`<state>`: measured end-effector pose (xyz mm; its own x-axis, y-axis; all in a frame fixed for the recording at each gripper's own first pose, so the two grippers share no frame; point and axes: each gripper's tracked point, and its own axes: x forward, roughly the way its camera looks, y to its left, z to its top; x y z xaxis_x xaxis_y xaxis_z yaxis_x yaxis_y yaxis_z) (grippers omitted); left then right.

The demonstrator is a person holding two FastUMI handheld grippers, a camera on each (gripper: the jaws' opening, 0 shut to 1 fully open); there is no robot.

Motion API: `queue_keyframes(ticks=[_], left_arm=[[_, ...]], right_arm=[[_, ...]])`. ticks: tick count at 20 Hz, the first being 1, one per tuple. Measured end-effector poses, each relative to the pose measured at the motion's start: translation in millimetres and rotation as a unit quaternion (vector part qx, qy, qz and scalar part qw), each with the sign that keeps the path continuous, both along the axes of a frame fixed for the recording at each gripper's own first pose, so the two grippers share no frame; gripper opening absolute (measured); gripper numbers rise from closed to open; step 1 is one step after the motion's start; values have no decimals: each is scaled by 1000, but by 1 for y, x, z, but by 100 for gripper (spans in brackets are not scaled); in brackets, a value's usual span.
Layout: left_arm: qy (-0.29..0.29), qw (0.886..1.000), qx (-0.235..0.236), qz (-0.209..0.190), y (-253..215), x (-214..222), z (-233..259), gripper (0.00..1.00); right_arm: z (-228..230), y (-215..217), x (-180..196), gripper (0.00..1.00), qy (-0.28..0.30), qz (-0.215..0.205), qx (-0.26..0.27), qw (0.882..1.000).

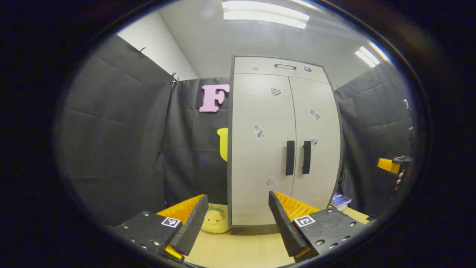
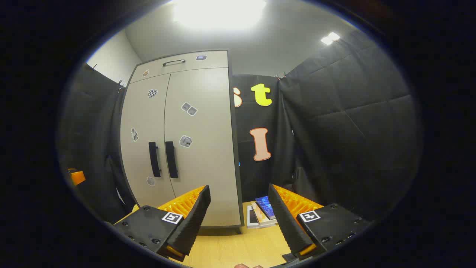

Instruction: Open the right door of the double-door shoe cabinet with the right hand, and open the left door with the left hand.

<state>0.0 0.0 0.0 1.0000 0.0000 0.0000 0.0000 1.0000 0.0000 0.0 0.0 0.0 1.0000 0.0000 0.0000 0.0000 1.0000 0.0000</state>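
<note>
Right gripper (image 2: 238, 208) spread wide, empty — right door handle (image 2: 171, 159) up-left, vertical, well apart; left gripper (image 1: 238, 210) released too.

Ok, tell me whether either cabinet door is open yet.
No. In the left gripper view both doors sit flush and shut, handles side by side at the seam.

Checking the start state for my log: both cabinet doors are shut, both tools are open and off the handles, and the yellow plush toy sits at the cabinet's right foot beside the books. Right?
One slip: the yellow plush toy sits at the shoe cabinet's left foot, as the left gripper view shows; the books lie at the right. Both doors are shut, and the left tool and right tool are open, off the handles.
</note>
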Motion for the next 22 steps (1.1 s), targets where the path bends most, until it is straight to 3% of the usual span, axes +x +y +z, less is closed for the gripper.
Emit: queue_keyframes(ticks=[22], left_arm=[[12, 999, 30, -1, -5, -16, -24, 93]], right_arm=[[6, 64, 19, 98, 35, 74, -13, 997]])
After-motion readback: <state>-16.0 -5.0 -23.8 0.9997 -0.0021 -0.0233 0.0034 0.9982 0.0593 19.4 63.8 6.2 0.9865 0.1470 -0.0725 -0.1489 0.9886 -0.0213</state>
